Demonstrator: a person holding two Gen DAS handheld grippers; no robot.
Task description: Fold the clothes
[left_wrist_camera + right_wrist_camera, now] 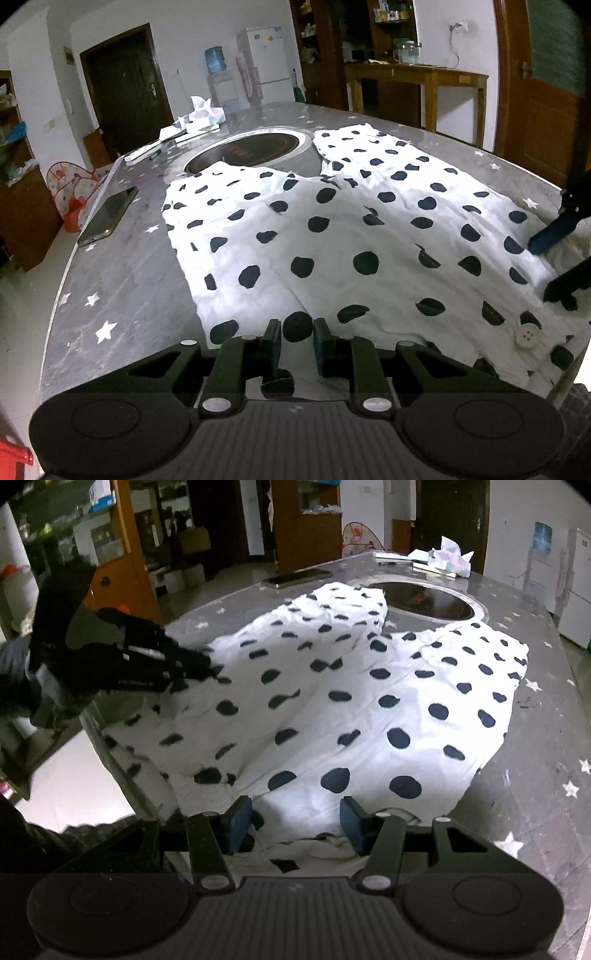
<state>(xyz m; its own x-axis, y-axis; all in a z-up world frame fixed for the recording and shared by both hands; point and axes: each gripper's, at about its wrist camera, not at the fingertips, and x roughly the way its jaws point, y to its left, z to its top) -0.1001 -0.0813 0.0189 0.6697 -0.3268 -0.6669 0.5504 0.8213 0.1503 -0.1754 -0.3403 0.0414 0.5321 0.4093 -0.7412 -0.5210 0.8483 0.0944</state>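
A white garment with dark polka dots (pixel 369 236) lies spread on the grey star-patterned table (pixel 122 266), its two leg-like parts reaching toward the round hob. A white button (pixel 526 336) shows at its near edge. My left gripper (pixel 297 341) sits low at the garment's near hem. Its pads stand a narrow gap apart with cloth lying in the gap, and I see no pinch. In the right wrist view the left gripper (pixel 208 666) has its tips at the cloth's left edge. My right gripper (pixel 295 821) is open wide over the hem, with rumpled cloth between its blue pads (pixel 238 823).
A round dark hob (pixel 251 151) is set into the table beyond the garment. A phone (pixel 107 216) lies near the left edge, with tissues and papers (pixel 201 114) at the far end. The table's near edge (pixel 122 775) drops to the floor. Wooden furniture stands around the table.
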